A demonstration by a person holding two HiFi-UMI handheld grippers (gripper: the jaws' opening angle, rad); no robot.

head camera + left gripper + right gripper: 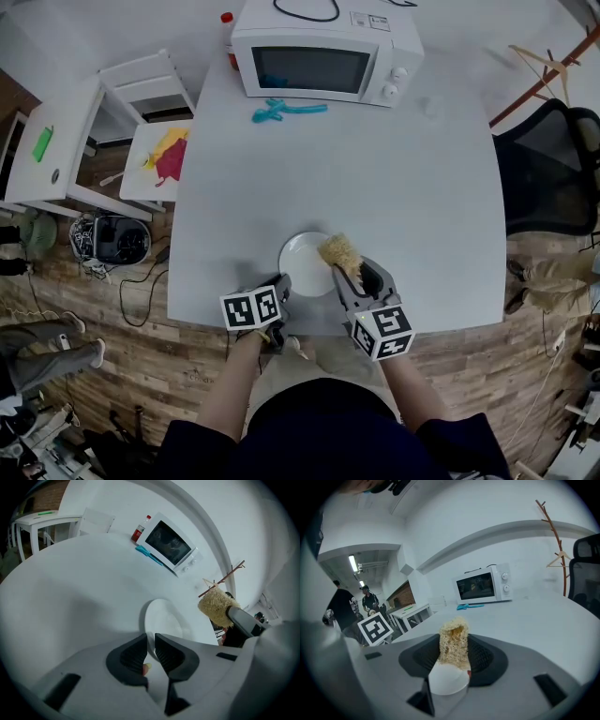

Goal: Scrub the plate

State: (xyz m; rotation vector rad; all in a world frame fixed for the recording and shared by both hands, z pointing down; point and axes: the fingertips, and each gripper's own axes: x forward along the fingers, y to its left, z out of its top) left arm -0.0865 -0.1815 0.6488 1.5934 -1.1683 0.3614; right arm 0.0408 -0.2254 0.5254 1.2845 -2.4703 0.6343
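Observation:
A white plate (305, 265) lies near the front edge of the white table (394, 178). My left gripper (280, 290) reaches in from the plate's left. In the left gripper view the plate (165, 618) has its near rim between the left gripper's (150, 641) black pads, which close on it. My right gripper (357, 274) is shut on a tan loofah scrubber (339, 252), which it holds over the plate's right edge. In the right gripper view the scrubber (453, 641) stands upright between the pads of the right gripper (453, 654), with a white piece at its near end.
A white microwave (323, 56) stands at the table's far edge, with a teal tool (286, 110) in front of it and a red-capped bottle (227, 21) beside it. A side table with a yellow and red cloth (167, 155) stands at the left. A black chair (548, 169) stands at the right.

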